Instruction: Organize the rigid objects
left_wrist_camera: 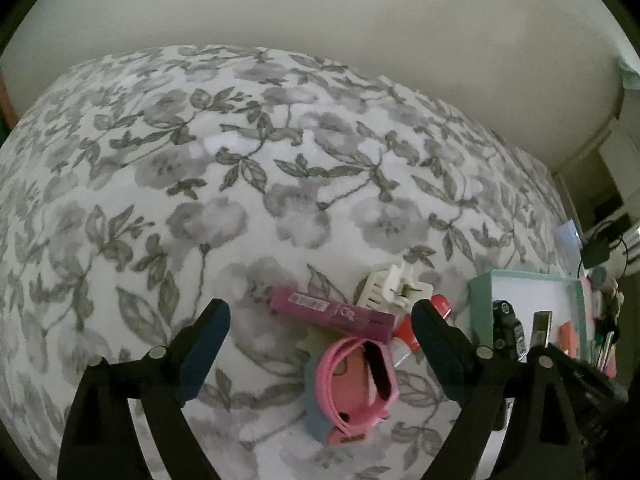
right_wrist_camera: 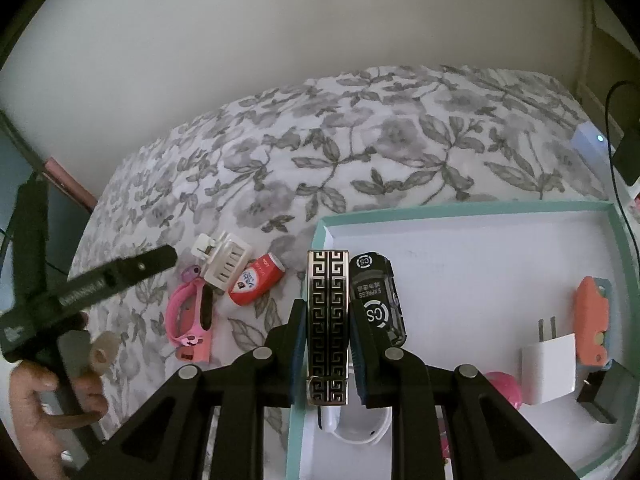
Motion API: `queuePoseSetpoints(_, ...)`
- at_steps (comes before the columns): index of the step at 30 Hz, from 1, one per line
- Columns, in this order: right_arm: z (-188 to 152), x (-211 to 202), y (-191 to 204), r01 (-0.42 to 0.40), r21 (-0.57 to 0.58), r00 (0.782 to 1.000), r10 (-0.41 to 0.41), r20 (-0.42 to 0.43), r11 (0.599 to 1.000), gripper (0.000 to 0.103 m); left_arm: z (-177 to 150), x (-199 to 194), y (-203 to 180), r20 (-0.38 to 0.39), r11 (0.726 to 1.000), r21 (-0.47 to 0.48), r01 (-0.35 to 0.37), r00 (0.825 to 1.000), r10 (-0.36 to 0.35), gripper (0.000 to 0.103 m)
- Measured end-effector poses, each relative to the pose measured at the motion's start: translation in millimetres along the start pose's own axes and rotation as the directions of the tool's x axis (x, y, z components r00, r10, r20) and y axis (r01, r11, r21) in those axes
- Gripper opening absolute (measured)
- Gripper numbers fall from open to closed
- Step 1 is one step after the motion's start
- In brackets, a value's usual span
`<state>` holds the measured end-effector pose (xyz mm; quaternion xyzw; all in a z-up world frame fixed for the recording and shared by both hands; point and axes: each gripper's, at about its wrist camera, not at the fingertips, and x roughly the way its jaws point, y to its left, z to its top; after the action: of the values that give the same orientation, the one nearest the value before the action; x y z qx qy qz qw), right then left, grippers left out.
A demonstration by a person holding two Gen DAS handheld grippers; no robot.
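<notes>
Floral bedspread [right_wrist_camera: 360, 140] under everything. At far left of the right wrist view, a hand [right_wrist_camera: 36, 400] on the left gripper [left_wrist_camera: 320, 344], fingers spread wide over the loose pile, nothing pressed between them. Below those fingers: pink watch [left_wrist_camera: 356, 384], purple box [left_wrist_camera: 332, 314] just behind it, white clip [left_wrist_camera: 394, 286] and red can [right_wrist_camera: 256, 282] to the right, all crowded together near the tray's left wall. Further right, teal-edged tray [right_wrist_camera: 460, 208] with white floor. Right gripper [right_wrist_camera: 328, 344] clamped on a black-and-silver patterned bar [right_wrist_camera: 328, 320], held upright over the tray's left part. Black toy car [right_wrist_camera: 376, 292] touching the right finger's outer side. Toward the tray's right wall: white plug [right_wrist_camera: 548, 364], orange piece [right_wrist_camera: 592, 316], small dark block [right_wrist_camera: 608, 392]. At the near edge, 1 pink ball [right_wrist_camera: 504, 388], partly hidden.
</notes>
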<state>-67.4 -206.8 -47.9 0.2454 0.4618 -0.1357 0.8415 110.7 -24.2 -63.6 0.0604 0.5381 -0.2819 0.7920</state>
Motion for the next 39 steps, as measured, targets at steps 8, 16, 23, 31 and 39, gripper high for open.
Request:
queuePoseSetpoints(8,1,6,1,-0.016,0.017,1.0,0.016,-0.012,1.0,0.022,3,12,7,-0.001,0.998,0.026,0.056,0.998,-0.056,0.092)
queuePoseSetpoints(16,0,6,2,-0.036,0.037,0.999,0.037,-0.019,0.999,0.022,1,24,0,-0.007,0.992,0.1,0.076,0.997,-0.076,0.092)
queuePoseSetpoints(23,1,9,7,-0.042,0.028,0.999,0.042,-0.027,0.999,0.022,-2,31,-4,-0.028,0.977,0.173,0.126,0.992,-0.123,0.092)
queuePoseSetpoints(31,1,14,12,-0.04,0.013,0.998,0.041,-0.04,0.999,0.022,-4,41,-1,-0.071,0.977,0.151,0.152,0.987,-0.142,0.09)
queuePoseSetpoints(39,0,16,9,-0.036,0.016,0.998,0.037,-0.047,0.999,0.022,-1,36,0,-0.075,0.979,0.136,0.151,0.987,-0.142,0.081)
